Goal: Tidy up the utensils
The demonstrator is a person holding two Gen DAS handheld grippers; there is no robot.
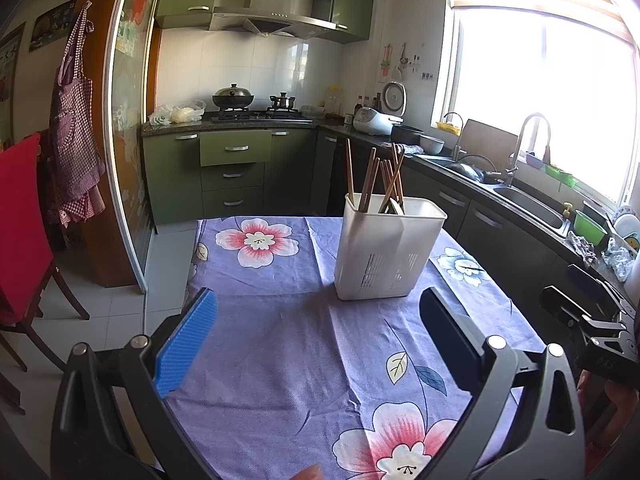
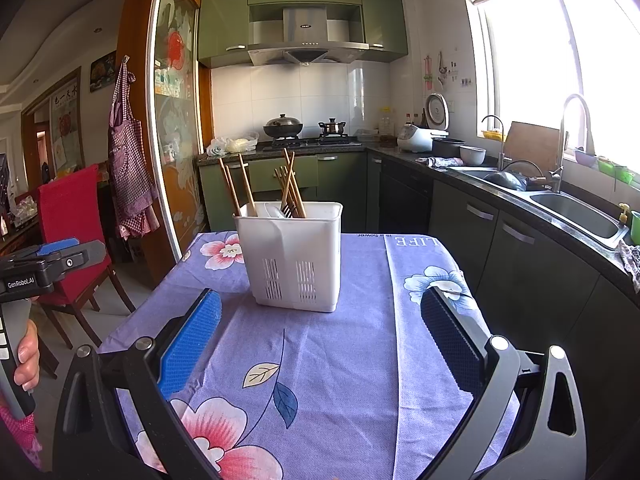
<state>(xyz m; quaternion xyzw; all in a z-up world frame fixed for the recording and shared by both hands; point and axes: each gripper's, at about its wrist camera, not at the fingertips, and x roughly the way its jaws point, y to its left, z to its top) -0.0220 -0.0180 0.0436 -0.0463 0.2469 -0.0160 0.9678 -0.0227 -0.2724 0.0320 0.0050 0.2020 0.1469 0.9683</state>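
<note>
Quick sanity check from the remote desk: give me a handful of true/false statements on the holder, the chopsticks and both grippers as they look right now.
1. The white utensil holder stands upright on the floral tablecloth. True.
2. The left gripper is clamped on a chopstick. False: it is open and holds nothing.
3. Wooden chopsticks stand inside the holder. True.
4. The right gripper touches the holder. False: it is open, short of the holder, with bare cloth between.
5. Loose chopsticks lie on the cloth in front of the holder. False: none show there in either view.
</note>
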